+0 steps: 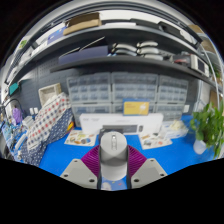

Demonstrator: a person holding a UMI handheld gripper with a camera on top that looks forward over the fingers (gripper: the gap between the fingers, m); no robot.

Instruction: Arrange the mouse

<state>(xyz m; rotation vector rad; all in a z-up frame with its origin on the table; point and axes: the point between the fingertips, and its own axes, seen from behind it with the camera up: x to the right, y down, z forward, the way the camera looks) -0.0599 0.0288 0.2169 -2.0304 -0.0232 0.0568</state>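
Note:
A light grey computer mouse (114, 155) sits between my two fingers, its nose pointing away from me. The purple pads (93, 158) press on both of its sides. My gripper (113, 163) is shut on the mouse and holds it above a blue table surface (185, 156). The rear of the mouse is hidden by the fingers' grey bodies.
White cards with pictures (80, 140) lie on the blue surface ahead. A white box (122, 124) stands beyond the mouse. A person in a checked shirt (45, 125) sits at the left. A green plant (210, 125) stands at the right. Shelves of drawer bins (130, 92) fill the back.

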